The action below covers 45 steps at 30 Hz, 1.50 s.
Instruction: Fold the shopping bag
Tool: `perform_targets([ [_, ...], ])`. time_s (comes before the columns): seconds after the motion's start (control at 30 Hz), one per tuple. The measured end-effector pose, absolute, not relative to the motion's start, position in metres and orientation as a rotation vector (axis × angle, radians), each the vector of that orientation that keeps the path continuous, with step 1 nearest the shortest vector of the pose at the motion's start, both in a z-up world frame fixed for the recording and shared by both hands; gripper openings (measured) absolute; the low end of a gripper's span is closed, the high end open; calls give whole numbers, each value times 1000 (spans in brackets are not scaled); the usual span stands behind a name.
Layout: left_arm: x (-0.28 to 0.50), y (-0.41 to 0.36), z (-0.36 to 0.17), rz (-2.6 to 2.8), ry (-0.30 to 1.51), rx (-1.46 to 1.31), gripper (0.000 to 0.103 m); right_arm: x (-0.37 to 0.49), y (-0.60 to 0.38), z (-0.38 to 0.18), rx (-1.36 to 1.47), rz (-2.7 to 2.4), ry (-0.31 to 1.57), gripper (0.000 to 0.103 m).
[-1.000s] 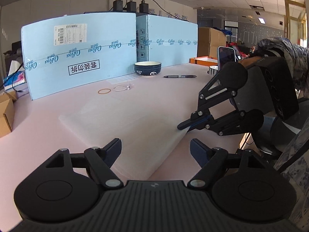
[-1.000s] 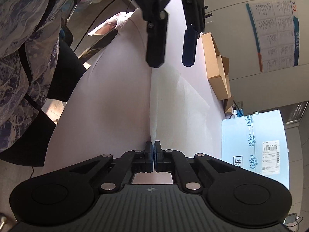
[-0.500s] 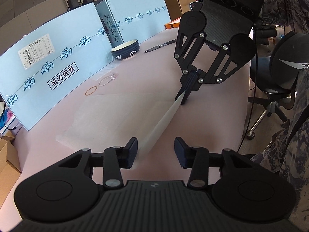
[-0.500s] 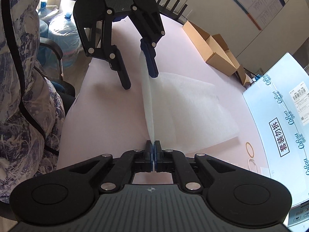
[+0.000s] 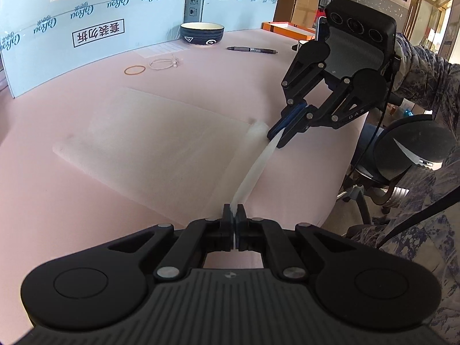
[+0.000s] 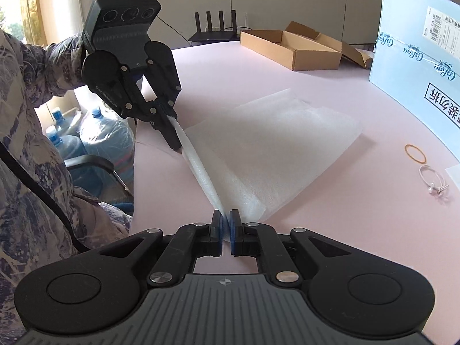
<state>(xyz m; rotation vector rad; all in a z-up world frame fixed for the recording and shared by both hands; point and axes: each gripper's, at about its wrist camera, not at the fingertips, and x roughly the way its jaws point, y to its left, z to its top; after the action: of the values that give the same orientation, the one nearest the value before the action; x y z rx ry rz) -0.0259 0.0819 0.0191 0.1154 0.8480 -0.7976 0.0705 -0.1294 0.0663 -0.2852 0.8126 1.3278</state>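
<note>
A white, semi-clear shopping bag [image 5: 161,143] [image 6: 273,149] lies flat on the pink table [image 5: 57,201]. Its near edge [image 5: 253,172] [image 6: 201,169] is raised off the table as a taut strip between the two grippers. My left gripper [image 5: 234,210] [image 6: 175,143] is shut on one end of that edge. My right gripper [image 6: 225,215] [image 5: 277,141] is shut on the other end, with the thin film pinched between its blue pads. Both grippers point down at the table.
Blue boxes [image 5: 95,26] stand along the table's back. In front of them are a dark bowl [image 5: 202,33], a pen [image 5: 251,49], a rubber band [image 5: 134,70] and a hair tie [image 5: 164,63]. An open cardboard box [image 6: 290,49] sits at the far end. An office chair [image 5: 402,155] and water bottles [image 6: 95,132] stand off the table's edge.
My left gripper's jaws have gone from wide open to shut on the bag's edge. The right gripper has rolled and shifted while holding its end, and the edge now hangs raised between them.
</note>
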Motion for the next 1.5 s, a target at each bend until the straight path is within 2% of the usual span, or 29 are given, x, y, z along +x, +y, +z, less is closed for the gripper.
perform_targets([
  [0.27,-7,120,11,-791,954,-130,1,97,-140,63,27,1308,925,5],
  [0.6,15,147,-4,-837,1049,-340,2,97,-159,40,199,1206,1039,2],
  [0.77,21,157,-12,-834,1082,-450,2,84,-167,43,214,1148,1028,2],
  [0.87,16,157,-9,-805,1055,-451,3,81,-170,42,221,1119,1025,2],
  [0.97,4,159,1,-742,998,-446,15,75,-171,44,201,1101,1017,2],
  [1.0,0,161,6,-723,972,-450,16,74,-171,44,196,1096,1017,2],
  [1.33,-51,163,50,-607,617,-465,15,67,-171,44,160,1087,996,1],
  [1.5,-40,118,35,-661,573,-456,13,61,-167,46,108,1085,959,1],
])
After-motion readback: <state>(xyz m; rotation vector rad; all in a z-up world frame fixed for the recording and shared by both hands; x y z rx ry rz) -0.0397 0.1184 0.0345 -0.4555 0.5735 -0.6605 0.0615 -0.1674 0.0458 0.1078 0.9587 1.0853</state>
